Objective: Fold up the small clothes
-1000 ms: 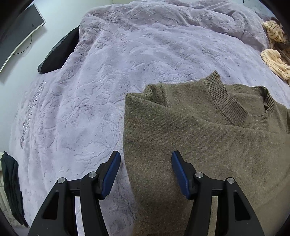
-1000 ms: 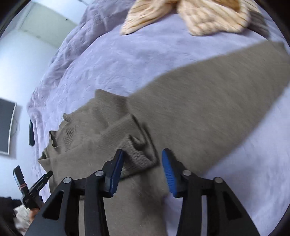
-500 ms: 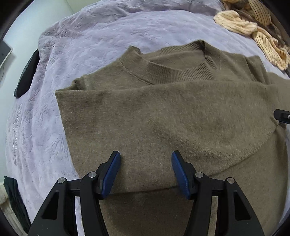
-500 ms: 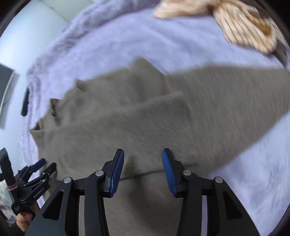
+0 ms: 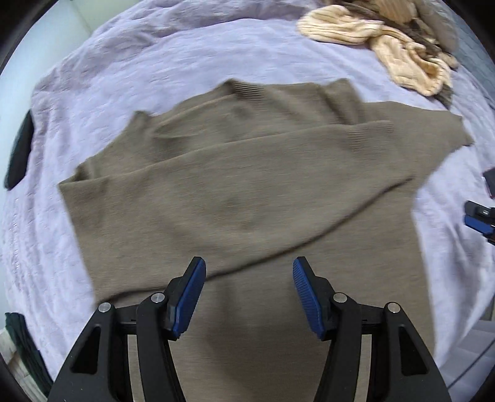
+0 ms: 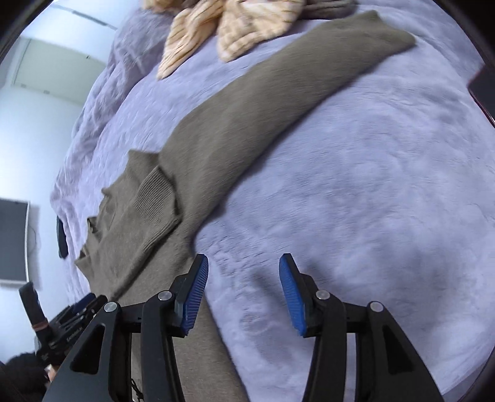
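With my left fingers (image 5: pixel 247 297) apart and empty and my right fingers (image 6: pixel 243 293) opening on nothing, I judge the soft, limp sweater (image 5: pixel 247 191) best pinched at its far-right sleeve cuff (image 6: pixel 383 34).

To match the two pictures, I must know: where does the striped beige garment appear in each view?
Left wrist view: striped beige garment lies top right, beyond the brown sweater.
Right wrist view: it lies top centre, beside the sweater's outstretched sleeve.
Shared landmark: the sweater's folded ribbed cuff.

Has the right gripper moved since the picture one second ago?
Yes. The right gripper, jaws opening and empty, was over the folded sleeve cuff of the brown sweater; now it is over the bare purple blanket, right of the cuff.
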Demonstrator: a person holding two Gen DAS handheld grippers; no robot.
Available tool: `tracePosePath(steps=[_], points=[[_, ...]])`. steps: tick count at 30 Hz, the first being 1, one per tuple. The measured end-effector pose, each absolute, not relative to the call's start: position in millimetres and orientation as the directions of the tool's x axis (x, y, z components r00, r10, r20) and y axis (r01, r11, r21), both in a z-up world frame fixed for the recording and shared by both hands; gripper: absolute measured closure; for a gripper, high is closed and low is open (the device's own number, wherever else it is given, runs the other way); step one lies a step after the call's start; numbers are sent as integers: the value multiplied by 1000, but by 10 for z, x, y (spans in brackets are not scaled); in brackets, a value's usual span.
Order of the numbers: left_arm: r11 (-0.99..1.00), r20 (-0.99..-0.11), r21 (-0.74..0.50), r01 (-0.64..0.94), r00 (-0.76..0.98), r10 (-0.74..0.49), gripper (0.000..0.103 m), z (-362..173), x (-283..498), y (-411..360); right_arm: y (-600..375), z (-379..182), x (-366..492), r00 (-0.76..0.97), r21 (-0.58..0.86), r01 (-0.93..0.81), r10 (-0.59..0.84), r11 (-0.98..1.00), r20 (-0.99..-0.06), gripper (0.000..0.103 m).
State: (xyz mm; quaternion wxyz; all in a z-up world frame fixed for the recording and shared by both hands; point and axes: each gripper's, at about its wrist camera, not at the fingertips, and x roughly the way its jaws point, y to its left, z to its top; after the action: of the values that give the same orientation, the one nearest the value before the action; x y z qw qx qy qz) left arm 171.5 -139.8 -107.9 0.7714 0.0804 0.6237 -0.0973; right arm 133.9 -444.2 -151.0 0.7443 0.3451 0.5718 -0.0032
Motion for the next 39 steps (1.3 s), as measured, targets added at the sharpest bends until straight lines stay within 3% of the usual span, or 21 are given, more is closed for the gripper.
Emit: tracePosePath(steps=[5, 11, 28, 30, 31, 32, 39], points=[[943, -976, -70, 324, 174, -133, 43, -1092, 1653, -2147, -5035, -1581, 1393, 424, 558, 483, 377, 675, -823, 51], [954, -972, -101, 281, 176, -154, 43, -1196, 1770, -2760, -5682, -1770, 1610, 565, 666, 555, 362, 498, -742, 51], [986, -955, -10, 164, 292, -58, 43, -1537, 2579, -3344, -6433, -2353, 1978, 781, 870, 468, 388, 159, -490, 51], [987, -952, 4, 159, 304, -46, 43, -1553, 2594, -3378, -6452, -2347, 2024, 785, 875, 462, 394, 144, -479, 60], [987, -949, 12, 160, 312, -39, 43, -1555, 2593, -3385, -6450, -2329, 2050, 788, 880, 453, 399, 141, -469, 87], [987, -947, 16, 160, 319, -36, 43, -1553, 2596, -3406, -6441, -2302, 2075, 786, 881, 450, 403, 146, -468, 95], [975, -939, 9, 220, 337, -68, 43, -1543, 2538, -3590, -6286, -1728, 2130, 808, 920, 313, 443, 234, -388, 95]])
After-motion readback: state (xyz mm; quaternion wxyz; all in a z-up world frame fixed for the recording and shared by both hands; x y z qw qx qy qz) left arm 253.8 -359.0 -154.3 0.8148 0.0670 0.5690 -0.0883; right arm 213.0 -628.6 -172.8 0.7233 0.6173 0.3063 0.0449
